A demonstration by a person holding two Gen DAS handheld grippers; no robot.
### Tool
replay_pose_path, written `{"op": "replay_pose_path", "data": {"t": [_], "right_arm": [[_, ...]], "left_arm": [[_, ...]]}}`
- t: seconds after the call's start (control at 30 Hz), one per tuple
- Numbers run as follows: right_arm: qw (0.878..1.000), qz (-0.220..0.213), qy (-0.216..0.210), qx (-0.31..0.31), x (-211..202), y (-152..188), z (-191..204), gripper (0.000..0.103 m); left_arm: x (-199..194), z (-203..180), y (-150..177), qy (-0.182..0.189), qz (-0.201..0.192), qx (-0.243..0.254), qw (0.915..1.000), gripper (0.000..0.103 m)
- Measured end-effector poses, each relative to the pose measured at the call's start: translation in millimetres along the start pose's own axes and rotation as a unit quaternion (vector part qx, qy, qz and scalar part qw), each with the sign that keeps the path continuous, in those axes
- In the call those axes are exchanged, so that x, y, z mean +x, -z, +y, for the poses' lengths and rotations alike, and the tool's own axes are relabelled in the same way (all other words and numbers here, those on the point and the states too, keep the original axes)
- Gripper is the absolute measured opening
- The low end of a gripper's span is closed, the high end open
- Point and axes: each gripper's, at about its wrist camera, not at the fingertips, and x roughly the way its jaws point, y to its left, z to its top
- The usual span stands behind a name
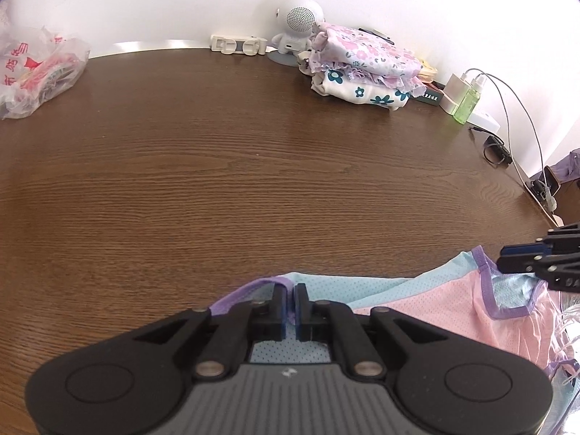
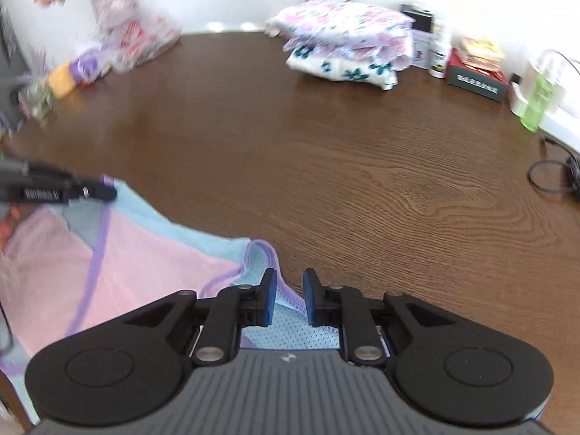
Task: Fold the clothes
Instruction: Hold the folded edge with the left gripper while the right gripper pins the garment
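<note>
At the near edge of the brown wood-grain bench [image 1: 253,166] lies the garment [image 1: 427,301] in hand: a small mesh piece in pale blue and pink panels, bound with purple trim [image 1: 485,290]. Part of it hangs off the near edge, toward the holder.

Left gripper [image 1: 291,311]: fingers nearly together, pinched on a fold of the purple-trimmed edge; cloth visibly caught between the blue pads [image 1: 279,317].

Right gripper [image 2: 289,299]: fingers narrowly apart, straddling another trimmed edge of the same garment [image 2: 152,253]. Mesh and purple binding sit in the gap, but the pads [image 2: 269,301] do not look pressed on it. View slightly blurred, so contact at one pad cannot be ruled out.

Handling, as judged:
- Very light, wholly limp; will drape and sag from any hold, no stiffness to keep a shape.
- Perforated mesh is thin and likely a bit slick; a shallow pinch on a single layer could slip out.
- Bound purple edge is thicker and firmer: the better place to grip, at the two corners of one opening, so the piece hangs square between the hands.
- Not fragile, though mesh may snag or stretch if tugged hard.
- Bench surface smooth; cloth should slide across it readily when dragged flat.

Far side: stack of folded floral clothes [image 1: 362,69], well apart from the work. Bare bench lies between, room enough to spread and fold.
</note>
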Motion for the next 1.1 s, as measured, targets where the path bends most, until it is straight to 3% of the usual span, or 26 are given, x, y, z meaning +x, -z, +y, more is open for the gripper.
{"op": "replay_pose_path", "data": {"t": [0.13,0.17,0.2,0.3,0.47,0.53,0.6,0.7,0.77,0.83,0.97,1.1], "right_arm": [[1.000,0.013,-0.014,-0.024,19,-5,9,0.022],[0.999,0.014,-0.014,-0.030,21,-6,11,0.018],[0.999,0.009,-0.004,-0.042,22,-5,15,0.001],[0.997,-0.013,0.024,-0.077,13,-1,24,0.001],[0.982,-0.053,0.088,-0.159,6,9,39,0.001],[0.981,-0.046,0.095,-0.160,14,10,42,0.001],[0.978,-0.068,0.098,-0.172,16,12,46,0.001],[0.981,-0.084,0.087,-0.154,12,11,40,0.003],[0.984,-0.083,0.083,-0.135,10,10,35,0.010],[0.989,-0.074,0.077,-0.101,6,8,26,0.025],[0.998,-0.066,0.013,-0.003,-14,8,8,0.025],[0.996,-0.053,-0.040,0.065,-21,5,0,0.026]], "left_arm": [[0,0,0,0.002,-0.001,-0.002,1.0000,0.003],[0,0,0,0.002,-0.003,-0.001,1.0000,0.003],[-1,0,1,0.001,-0.005,0.001,1.0000,0.001],[-1,2,2,-0.009,-0.011,-0.006,0.9999,0.001],[0,9,2,-0.008,-0.018,-0.041,0.9990,0.001],[0,9,2,-0.009,-0.021,-0.051,0.9985,0.001],[0,10,3,-0.009,-0.024,-0.061,0.9978,0.002],[-2,13,4,-0.012,-0.027,-0.073,0.9969,0.006],[-5,13,5,-0.012,-0.031,-0.077,0.9965,0.010],[-10,13,6,-0.015,-0.034,-0.075,0.9965,0.022],[-24,12,9,-0.002,-0.044,-0.064,0.9970,0.024],[-27,4,8,-0.003,-0.055,-0.039,0.9977,0.023]]}}
